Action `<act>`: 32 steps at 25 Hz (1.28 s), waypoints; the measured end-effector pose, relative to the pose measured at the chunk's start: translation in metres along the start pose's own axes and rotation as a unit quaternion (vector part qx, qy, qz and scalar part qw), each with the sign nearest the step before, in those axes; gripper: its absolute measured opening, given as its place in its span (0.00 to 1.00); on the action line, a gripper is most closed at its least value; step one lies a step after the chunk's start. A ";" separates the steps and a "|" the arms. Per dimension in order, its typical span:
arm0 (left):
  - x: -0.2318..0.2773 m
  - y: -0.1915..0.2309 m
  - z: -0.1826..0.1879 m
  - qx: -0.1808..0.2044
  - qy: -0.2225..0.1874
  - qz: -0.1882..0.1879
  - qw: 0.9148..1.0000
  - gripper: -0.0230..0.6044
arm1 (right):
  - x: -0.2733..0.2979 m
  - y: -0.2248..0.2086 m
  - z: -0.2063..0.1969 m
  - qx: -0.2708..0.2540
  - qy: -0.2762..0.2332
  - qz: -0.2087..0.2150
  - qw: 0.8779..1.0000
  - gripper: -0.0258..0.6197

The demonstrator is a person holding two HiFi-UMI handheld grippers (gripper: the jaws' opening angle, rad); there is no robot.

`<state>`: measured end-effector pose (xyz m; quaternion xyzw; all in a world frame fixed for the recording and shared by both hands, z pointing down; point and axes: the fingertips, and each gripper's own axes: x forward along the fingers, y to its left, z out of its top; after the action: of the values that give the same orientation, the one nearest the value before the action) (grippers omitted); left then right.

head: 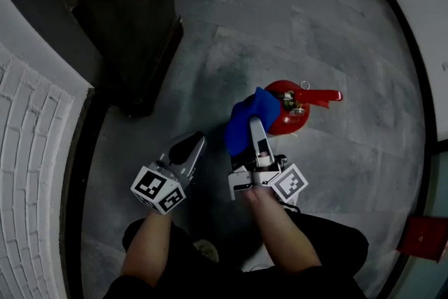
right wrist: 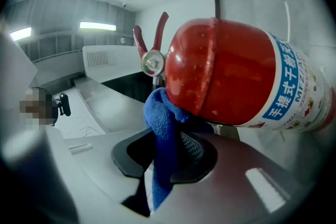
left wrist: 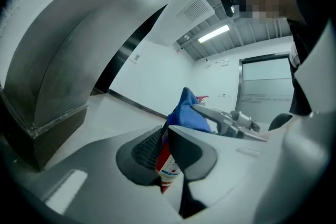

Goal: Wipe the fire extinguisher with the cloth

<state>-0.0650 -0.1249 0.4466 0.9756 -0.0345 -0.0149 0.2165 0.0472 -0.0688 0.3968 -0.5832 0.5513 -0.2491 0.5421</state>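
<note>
- The fire extinguisher (head: pixel 285 121) stands upright on the grey tiled floor (head: pixel 280 10), seen from above. It is in front of the person and to the right of centre.
- Its red handle (head: pixel 320 96) points to the right. A small round gauge (right wrist: pixel 153 63) sits at the neck.
- The red cylinder carries a white label with a blue band (right wrist: pixel 286 89).
- The right gripper (head: pixel 255 125) has its jaws closed on the blue cloth (head: pixel 249 115). The right gripper view shows a fold of the cloth clamped between the two pads, with a tail hanging below them.
- The bunched upper part of the cloth touches the extinguisher body just below the neck, on the side facing the person.
- The left gripper (head: pixel 189 145) hovers over the floor to the left of the right gripper, clear of the extinguisher and the cloth.
- The left gripper's jaws are slightly apart and hold nothing. The left gripper view shows part of the extinguisher label through the narrow gap, farther off.
- A white brick wall (head: pixel 28 143) runs along the left edge of the head view.
- A tall dark block (head: pixel 119 10) stands on the floor at upper left.
</note>
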 end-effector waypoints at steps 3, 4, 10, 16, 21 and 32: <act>0.002 -0.007 0.000 0.004 0.003 -0.005 1.000 0.09 | -0.002 -0.018 -0.005 0.001 -0.002 -0.032 0.999 0.14; 0.002 -0.008 0.001 0.003 0.003 -0.006 1.000 0.09 | -0.003 -0.025 -0.008 0.002 0.000 -0.040 0.999 0.14; -0.001 -0.011 0.006 -0.009 -0.005 0.006 1.000 0.09 | -0.013 -0.076 -0.023 0.002 0.023 -0.093 0.995 0.14; -0.002 -0.020 0.005 0.017 0.009 0.010 1.000 0.09 | -0.027 -0.132 -0.038 0.010 0.038 -0.158 0.987 0.14; -0.003 -0.023 0.003 0.012 0.016 0.017 1.000 0.09 | -0.036 -0.169 -0.050 0.031 0.052 -0.199 0.978 0.14; -0.017 -0.031 -0.012 0.068 0.066 0.029 0.995 0.09 | -0.034 -0.216 -0.067 0.027 0.100 -0.213 0.972 0.14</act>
<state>-0.0791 -0.0912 0.4444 0.9854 -0.0496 0.0578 0.1521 0.0594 -0.1044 0.6227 -0.6442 0.4590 -0.4310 0.4343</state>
